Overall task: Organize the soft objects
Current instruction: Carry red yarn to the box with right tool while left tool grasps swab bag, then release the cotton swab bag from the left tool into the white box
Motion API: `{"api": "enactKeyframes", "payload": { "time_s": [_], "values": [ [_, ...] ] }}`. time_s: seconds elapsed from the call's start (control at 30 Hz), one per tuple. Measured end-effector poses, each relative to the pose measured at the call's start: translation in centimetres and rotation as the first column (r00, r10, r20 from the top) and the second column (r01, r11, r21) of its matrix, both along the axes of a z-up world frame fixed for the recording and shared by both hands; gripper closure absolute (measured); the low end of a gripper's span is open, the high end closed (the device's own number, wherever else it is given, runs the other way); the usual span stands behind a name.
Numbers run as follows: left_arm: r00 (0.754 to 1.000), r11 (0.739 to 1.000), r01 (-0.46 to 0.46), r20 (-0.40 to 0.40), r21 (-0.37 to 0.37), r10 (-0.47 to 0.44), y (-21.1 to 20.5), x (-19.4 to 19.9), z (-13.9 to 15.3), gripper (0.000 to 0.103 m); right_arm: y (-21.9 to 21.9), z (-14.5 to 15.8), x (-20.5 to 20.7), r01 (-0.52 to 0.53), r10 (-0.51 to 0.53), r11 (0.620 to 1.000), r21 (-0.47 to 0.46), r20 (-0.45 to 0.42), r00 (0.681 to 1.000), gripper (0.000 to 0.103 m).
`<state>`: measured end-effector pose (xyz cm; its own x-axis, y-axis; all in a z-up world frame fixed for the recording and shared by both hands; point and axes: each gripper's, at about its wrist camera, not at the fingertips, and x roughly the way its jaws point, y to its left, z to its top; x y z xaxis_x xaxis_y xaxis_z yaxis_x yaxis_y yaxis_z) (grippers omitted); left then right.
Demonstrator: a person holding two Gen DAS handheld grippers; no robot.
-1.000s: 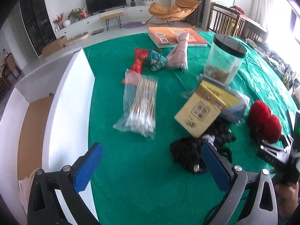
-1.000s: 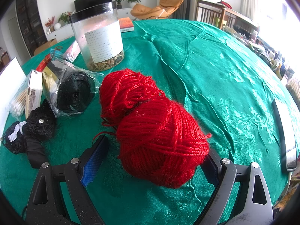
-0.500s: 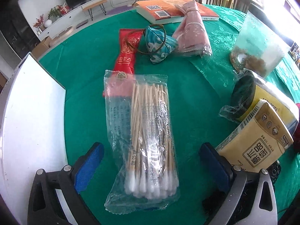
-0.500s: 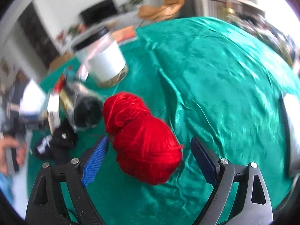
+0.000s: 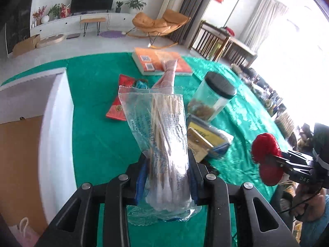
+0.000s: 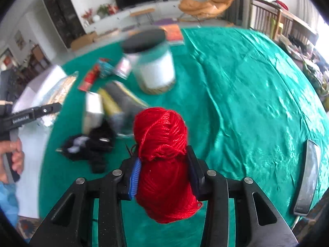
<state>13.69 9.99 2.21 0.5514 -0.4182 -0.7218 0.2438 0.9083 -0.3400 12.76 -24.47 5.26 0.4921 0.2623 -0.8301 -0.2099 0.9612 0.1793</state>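
My left gripper (image 5: pixel 167 177) is shut on a clear bag of cotton swabs (image 5: pixel 164 135) and holds it lifted above the green table (image 5: pixel 98 135). My right gripper (image 6: pixel 163 177) is shut on a skein of red yarn (image 6: pixel 164 164), also lifted; it shows in the left wrist view (image 5: pixel 266 156) at the right. A black fabric pile (image 6: pixel 90 146) lies on the table. A pink cloth bundle (image 5: pixel 167 76), a teal pouch (image 5: pixel 141 84) and a red packet (image 5: pixel 119 107) lie farther back.
A white box with a brown floor (image 5: pixel 55 135) stands at the table's left edge. A clear jar with a black lid (image 5: pixel 213 96), yellow packs (image 5: pixel 205 142), an orange book (image 5: pixel 160 61) and a phone (image 6: pixel 308 177) lie on the table.
My left gripper closed on the swab bag and lifted it. My right gripper closed on the red yarn and raised it off the table.
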Motion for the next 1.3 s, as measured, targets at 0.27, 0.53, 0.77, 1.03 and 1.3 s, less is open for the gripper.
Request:
{"api": "enactKeyframes", "payload": {
  "time_s": [0.27,0.53,0.77,1.03,1.3],
  "values": [
    [0.961,0.961,-0.253,0.143,0.108,0.237,12.7,-10.7,6.3,0.068,13.9,9.8,-4.7,-0.322,0.301,0.883,0.341,0.115,0.947,0.060],
    [0.846,0.807,-0.531,0.104,0.259,0.523,21.8,-15.4,1.7,0.003,28.7,7.4,-6.5,-0.484,0.541,0.708,0.514,0.046,0.840,0.033],
    [0.883,0.875,-0.464,0.158,0.140,0.442,15.2,-14.8,2.1,0.003,21.4,2.9,-7.1,-0.383,0.368,0.897,0.219,0.108,0.923,0.032],
    [0.991,0.993,-0.068,0.122,0.096,0.056,-1.1,-14.0,1.3,0.003,6.8,-6.1,-5.7,-0.076,0.083,0.987,-0.142,0.043,0.996,0.032],
    [0.999,0.959,-0.010,-0.036,0.282,0.021,-8.9,-7.2,-9.1,0.003,2.6,-7.9,-3.5,0.115,-0.105,0.973,-0.201,0.059,0.993,0.032]
  ]
}}
